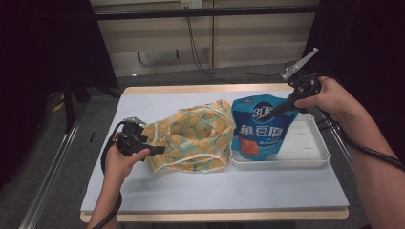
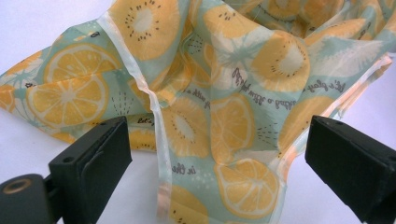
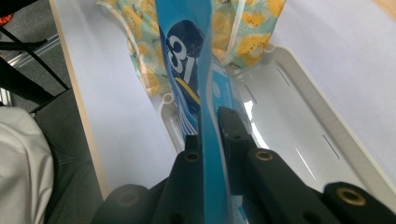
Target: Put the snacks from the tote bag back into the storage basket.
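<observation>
A thin fabric bag (image 1: 191,136) printed with yellow lemon slices lies crumpled on the white table, its right side against the tray. At the bag's left edge a hand holds my left gripper (image 1: 155,148). In the left gripper view its jaws stand wide apart, open (image 2: 219,163), with the bag's seamed fabric (image 2: 233,70) lying between them untouched. A blue snack pouch (image 1: 258,129) stands upright with its bottom in the white tray (image 1: 310,143). My right gripper (image 1: 277,110) is shut on the pouch's upper right edge. In the right gripper view the pouch (image 3: 187,60) runs edge-on between the closed jaws (image 3: 210,126).
The shallow white tray (image 3: 303,116) sits at the table's right side, with the bag (image 3: 243,28) just beyond it. The table (image 1: 215,186) has a wooden rim. A black cable crosses the floor behind the table, and dark stands rise at the left.
</observation>
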Available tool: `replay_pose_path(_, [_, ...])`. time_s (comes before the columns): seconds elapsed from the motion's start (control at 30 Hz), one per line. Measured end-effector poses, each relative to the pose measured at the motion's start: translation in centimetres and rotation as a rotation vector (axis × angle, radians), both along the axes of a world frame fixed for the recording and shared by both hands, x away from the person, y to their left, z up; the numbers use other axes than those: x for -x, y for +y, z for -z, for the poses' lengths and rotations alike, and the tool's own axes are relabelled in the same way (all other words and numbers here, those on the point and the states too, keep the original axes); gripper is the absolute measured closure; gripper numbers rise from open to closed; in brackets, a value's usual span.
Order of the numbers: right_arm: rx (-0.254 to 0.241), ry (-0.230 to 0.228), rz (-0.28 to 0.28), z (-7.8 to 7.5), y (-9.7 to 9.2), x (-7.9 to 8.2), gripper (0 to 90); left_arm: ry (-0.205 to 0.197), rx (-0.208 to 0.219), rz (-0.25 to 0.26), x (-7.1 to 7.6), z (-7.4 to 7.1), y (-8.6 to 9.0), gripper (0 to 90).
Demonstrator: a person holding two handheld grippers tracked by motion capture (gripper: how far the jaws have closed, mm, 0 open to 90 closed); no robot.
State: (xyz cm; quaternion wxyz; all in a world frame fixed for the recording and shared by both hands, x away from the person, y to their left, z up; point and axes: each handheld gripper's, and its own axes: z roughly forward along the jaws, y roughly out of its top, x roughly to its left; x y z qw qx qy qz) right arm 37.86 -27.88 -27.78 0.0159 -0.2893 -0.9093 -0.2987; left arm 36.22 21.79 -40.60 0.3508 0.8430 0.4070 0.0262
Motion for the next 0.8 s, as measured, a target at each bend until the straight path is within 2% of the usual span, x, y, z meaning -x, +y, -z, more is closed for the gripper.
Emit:
replay_pose_path(0.27, [-0.006, 0.0, 0.018, 0.13, -0.29, 0.16, 87.7, -0.006, -0.002, 0.006, -0.03, -0.13, -0.09, 6.8])
replay_pose_path(0.3, [-0.008, 0.001, 0.016, 0.15, -0.3, 0.17, 87.8, -0.015, 0.001, -0.006, 0.0, -0.16, -0.19, 6.8])
replay_pose_path(0.33, [-0.007, -0.001, 0.017, 0.14, -0.32, 0.18, 87.6, -0.013, -0.005, 0.006, -0.06, -0.28, -0.13, 6.8])
replay_pose_path(0.4, [-0.008, 0.0, 0.019, 0.14, -0.31, 0.25, 87.5, -0.011, 0.012, 0.0, -0.07, -0.35, -0.25, 6.8])
replay_pose_path(0.43, [-0.005, -0.005, 0.02, 0.14, -0.3, 0.3, 87.5, -0.013, -0.001, 0.015, -0.16, -0.4, -0.19, 6.8])
replay_pose_path(0.6, [-0.017, -0.008, 0.035, 0.25, -0.39, 0.39, 86.4, -0.017, 0.006, 0.007, -0.34, -0.36, -0.53, 6.7])
replay_pose_path(0.67, [-0.017, -0.003, 0.039, 0.23, -0.42, 0.5, 85.9, -0.014, 0.002, 0.021, -0.37, -0.39, -0.6, 6.7])
replay_pose_path(0.8, [-0.015, -0.016, 0.056, 0.25, -0.4, 0.62, 80.4, -0.016, 0.006, 0.017, -0.37, -0.4, -0.74, 6.7])
